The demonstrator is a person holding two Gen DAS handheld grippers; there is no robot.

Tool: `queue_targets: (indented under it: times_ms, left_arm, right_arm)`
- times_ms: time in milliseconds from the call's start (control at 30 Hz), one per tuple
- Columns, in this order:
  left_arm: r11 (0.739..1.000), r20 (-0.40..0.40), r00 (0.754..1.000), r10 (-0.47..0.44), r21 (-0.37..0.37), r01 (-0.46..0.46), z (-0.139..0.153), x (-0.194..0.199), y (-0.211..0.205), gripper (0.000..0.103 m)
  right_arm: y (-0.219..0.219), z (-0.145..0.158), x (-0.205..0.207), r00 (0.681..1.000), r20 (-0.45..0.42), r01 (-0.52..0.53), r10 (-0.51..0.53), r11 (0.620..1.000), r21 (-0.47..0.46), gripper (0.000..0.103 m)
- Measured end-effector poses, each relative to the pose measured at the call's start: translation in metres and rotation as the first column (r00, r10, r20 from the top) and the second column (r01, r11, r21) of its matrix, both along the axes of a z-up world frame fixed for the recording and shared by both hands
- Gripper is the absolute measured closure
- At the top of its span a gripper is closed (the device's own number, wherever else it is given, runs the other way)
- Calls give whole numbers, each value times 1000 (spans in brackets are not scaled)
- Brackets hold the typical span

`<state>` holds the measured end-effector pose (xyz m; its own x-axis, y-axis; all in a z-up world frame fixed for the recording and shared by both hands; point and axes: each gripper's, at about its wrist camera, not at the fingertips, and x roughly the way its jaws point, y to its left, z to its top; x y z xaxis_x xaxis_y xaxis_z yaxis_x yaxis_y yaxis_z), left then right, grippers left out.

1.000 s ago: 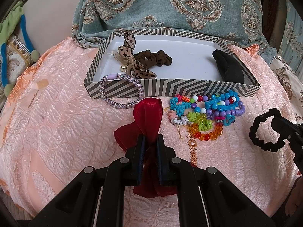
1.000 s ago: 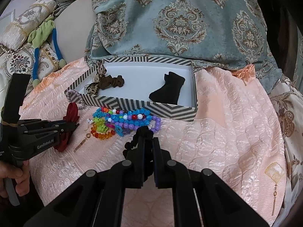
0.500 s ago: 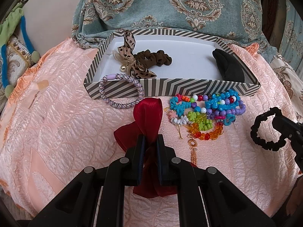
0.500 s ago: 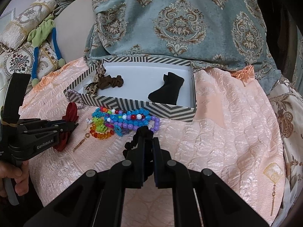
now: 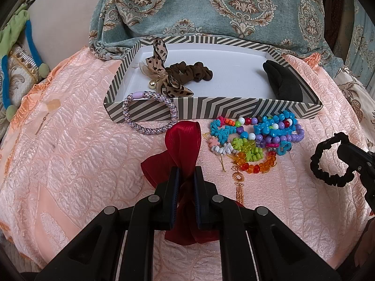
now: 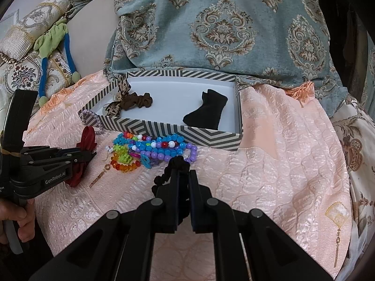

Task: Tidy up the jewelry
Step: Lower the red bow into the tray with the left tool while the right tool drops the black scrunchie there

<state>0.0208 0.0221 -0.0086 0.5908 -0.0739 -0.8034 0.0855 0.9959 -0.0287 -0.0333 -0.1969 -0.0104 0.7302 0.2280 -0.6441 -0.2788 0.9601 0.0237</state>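
Left gripper, lower centre, clamped on a red ribbon bow; right gripper pinches a black scrunchie below the striped box

We see, around the tray | inside: bow scrunchie left, cloth piece right | against front wall: braided band | before it: ribbon, beads

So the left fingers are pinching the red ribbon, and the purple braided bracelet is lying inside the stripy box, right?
Not quite. The left gripper does pinch the red ribbon, but the purple braided bracelet is outside the stripy box, leaning against its front wall on the peach cloth. The left wrist view shows it.
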Motion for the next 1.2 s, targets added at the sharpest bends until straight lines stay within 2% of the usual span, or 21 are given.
queue_targets:
  times_ms: [567, 700, 900, 1067, 1200]
  left_arm:
    - [1000, 0, 1000, 1, -1, -1, 0, 0, 0, 103]
    - [999, -2, 1000, 2, -35, -2, 5, -1, 6, 103]
    - [997, 36, 999, -8, -78, 11, 25, -2, 14, 103]
    - [991, 86, 996, -20, -132, 31, 55, 5, 18, 103]
    - [988, 134, 990, -40, -143, 59, 80, 27, 13, 103]
  right_arm:
    - [3, -1, 0, 1000, -2, -10, 10, 1000, -10, 96]
    - [2, 0, 1, 1000, -2, -10, 10, 1000, 0, 96]
    - [1, 10, 14, 1000, 8, -10, 9, 1000, 12, 96]
    - [1, 39, 34, 999, 45, -26, 25, 999, 40, 96]
    - [17, 60, 62, 995, 73, -62, 62, 998, 1, 96]
